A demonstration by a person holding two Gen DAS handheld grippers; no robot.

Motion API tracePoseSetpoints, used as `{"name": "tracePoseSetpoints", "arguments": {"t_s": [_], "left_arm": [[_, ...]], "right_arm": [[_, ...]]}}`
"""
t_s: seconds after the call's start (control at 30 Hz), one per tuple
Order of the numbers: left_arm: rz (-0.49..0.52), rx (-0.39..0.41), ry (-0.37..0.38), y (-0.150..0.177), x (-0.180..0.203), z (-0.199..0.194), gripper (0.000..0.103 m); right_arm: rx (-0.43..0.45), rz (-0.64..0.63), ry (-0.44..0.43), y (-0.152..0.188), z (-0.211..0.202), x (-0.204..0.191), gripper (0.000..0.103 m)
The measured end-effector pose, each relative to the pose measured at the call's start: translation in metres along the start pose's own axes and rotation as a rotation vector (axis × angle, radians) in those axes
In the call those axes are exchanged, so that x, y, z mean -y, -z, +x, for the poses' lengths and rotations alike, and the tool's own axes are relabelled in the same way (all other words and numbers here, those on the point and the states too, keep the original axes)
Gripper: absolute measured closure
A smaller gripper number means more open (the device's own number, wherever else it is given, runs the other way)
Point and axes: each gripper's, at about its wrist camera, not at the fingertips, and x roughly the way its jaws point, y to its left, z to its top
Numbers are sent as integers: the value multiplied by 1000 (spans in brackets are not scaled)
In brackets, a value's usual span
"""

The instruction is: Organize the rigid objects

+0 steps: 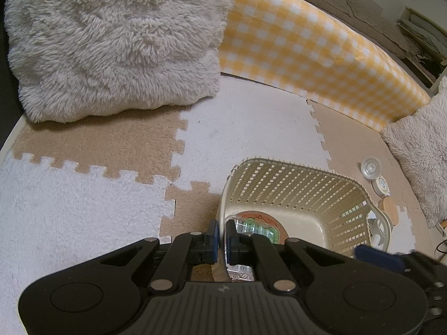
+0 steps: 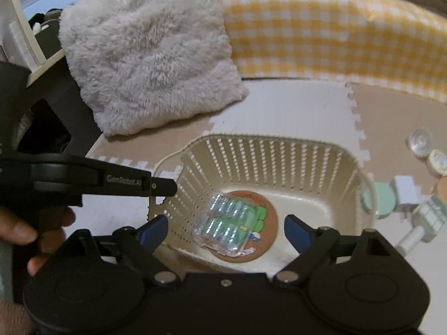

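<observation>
A floor of interlocking foam mats (image 1: 92, 203) in tan and white carries everything, with a yellow checked cushion (image 1: 301, 55) along its far edge and a shaggy cream pillow (image 1: 111, 42) leaning against that cushion, beyond the basket. The cream lattice basket (image 2: 279, 162) stands on the mats; the landmark for the rest. The left hand-held gripper (image 1: 222, 240) is clamped shut on the basket's near-left rim, one blue pad outside the wall and one inside. The right hand-held gripper (image 2: 226, 231) hangs over the basket's near edge with its jaws spread wide and nothing between them. On the basket's bottom lies a round brown coaster (image 2: 262, 223) with a cartoon print, and on top of it a clear blister pack (image 2: 223, 223) with greenish cells. Outside the basket, to its right, sit a white toy piece (image 2: 419, 220), a mint disc (image 2: 382, 198), two small round containers (image 1: 375, 176) and a wooden disc (image 1: 389, 209).
</observation>
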Motion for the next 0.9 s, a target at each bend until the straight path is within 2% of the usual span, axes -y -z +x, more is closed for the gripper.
{"name": "tracePoseSetpoints", "arguments": {"t_s": [0.17,0.33,0.6,0.9], "left_arm": [[0,0,0,0,0,0,98],[0,0,-1,0,0,0,98],[2,0,-2,0,0,0,98],[8,-1,-5,1,0,0,98]], "right_arm": [[49,-10,0,-5,-29,9,0],[97,-35,43,-10,-56,23,0],[140,-10,149,-9,-82,63,0],[139,65,295,6,-83,123,0]]}}
